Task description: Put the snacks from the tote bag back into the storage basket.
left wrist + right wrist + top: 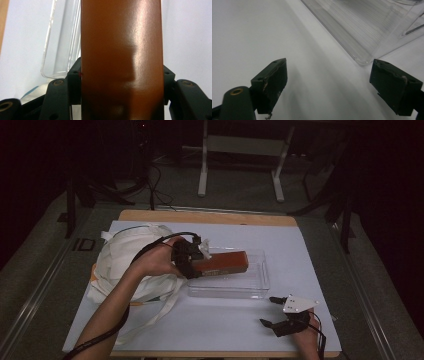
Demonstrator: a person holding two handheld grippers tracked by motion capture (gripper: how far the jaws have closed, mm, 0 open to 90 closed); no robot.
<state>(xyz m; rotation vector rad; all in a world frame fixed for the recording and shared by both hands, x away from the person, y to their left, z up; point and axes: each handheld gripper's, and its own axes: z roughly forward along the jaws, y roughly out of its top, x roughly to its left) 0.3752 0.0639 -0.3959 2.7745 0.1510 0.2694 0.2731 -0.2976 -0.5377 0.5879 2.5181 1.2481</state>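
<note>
Nearest, the right tool [272,311] lay released on the table [225,330], just beside the clear tray [260,285]. Farther on, the left tool [187,262] clenched the brown box [222,262] above that tray; held at one end, it might tip or catch the rim. The white bag [125,255] crowded the tray's left.

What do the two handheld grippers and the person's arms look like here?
Both grippers are black with blocky two-jaw fronts. The right gripper carries a grey three-cornered plate on top; a black cable trails from the left gripper along the bare, sleeveless forearm. Brass-coloured pivot rings show near the jaws.
</note>
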